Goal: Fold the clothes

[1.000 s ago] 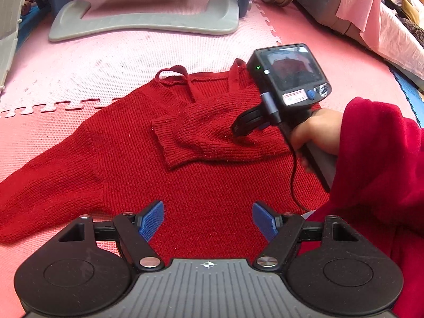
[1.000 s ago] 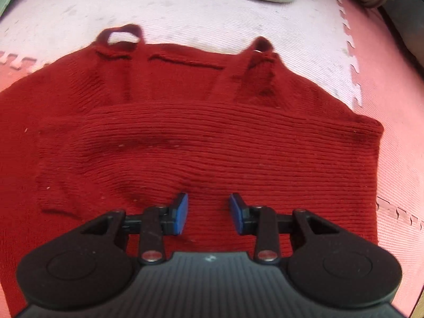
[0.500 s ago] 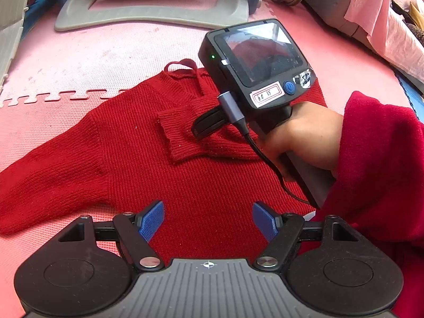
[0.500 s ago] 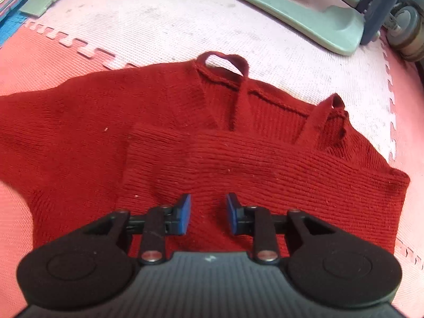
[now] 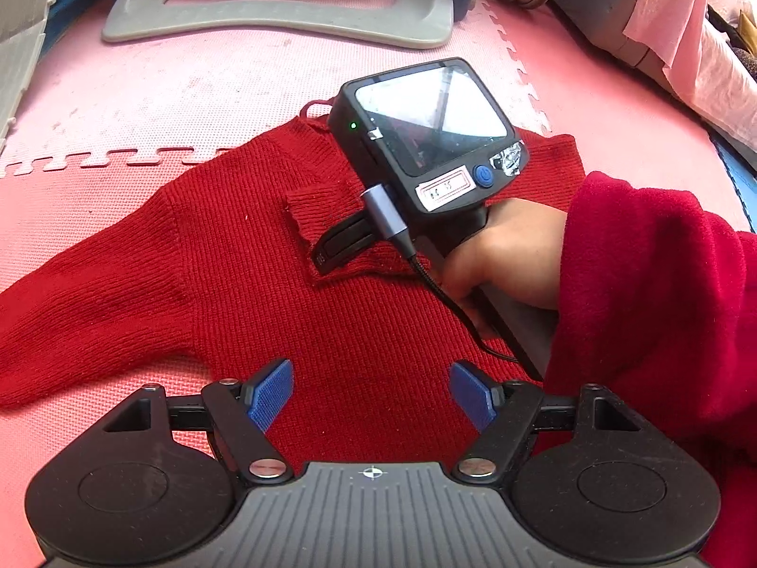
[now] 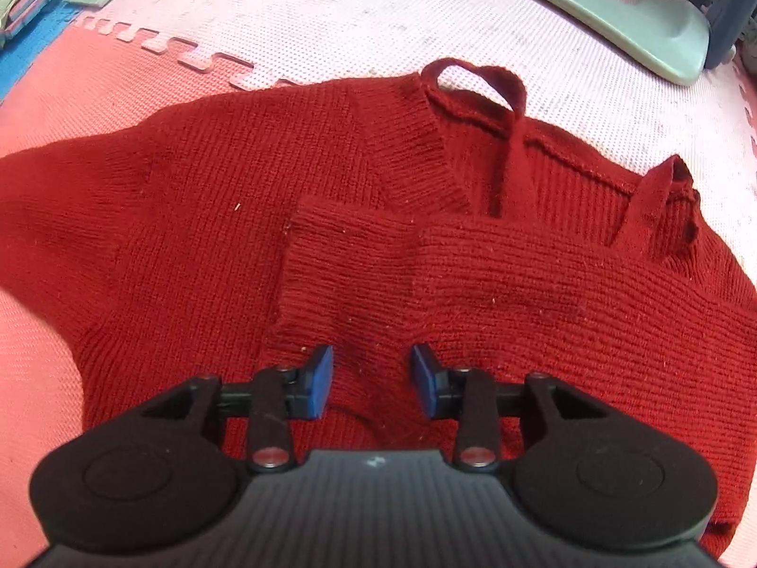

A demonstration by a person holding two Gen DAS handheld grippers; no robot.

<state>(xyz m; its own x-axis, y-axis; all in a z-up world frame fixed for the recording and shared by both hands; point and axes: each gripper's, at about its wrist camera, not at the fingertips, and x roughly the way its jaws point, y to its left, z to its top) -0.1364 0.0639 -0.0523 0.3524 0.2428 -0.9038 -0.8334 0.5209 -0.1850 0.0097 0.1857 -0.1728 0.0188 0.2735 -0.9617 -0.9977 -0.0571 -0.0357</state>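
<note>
A red knit sweater (image 5: 265, 284) lies flat on the pink foam mat (image 5: 189, 94). One sleeve (image 6: 449, 274) is folded across its chest, and the other sleeve (image 5: 71, 331) stretches out to the left. My left gripper (image 5: 371, 395) hovers open over the sweater's lower part with nothing between its pads. My right gripper (image 6: 371, 378) points down over the cuff end of the folded sleeve; its jaws are opening and the pads do not press the cloth. In the left wrist view a hand (image 5: 511, 255) holds that gripper's body (image 5: 426, 142), which hides its fingertips.
A grey-green frame base (image 5: 284, 14) stands on the mat beyond the sweater's neck. The person's red sleeve (image 5: 662, 307) fills the right side. A pink cloth (image 5: 686, 47) hangs at the far right, and a white panel (image 5: 19, 38) stands at the left edge.
The right gripper has moved left across the sweater to the cuff end of the folded sleeve, and its jaws have widened a little. The left gripper has stayed in place.
</note>
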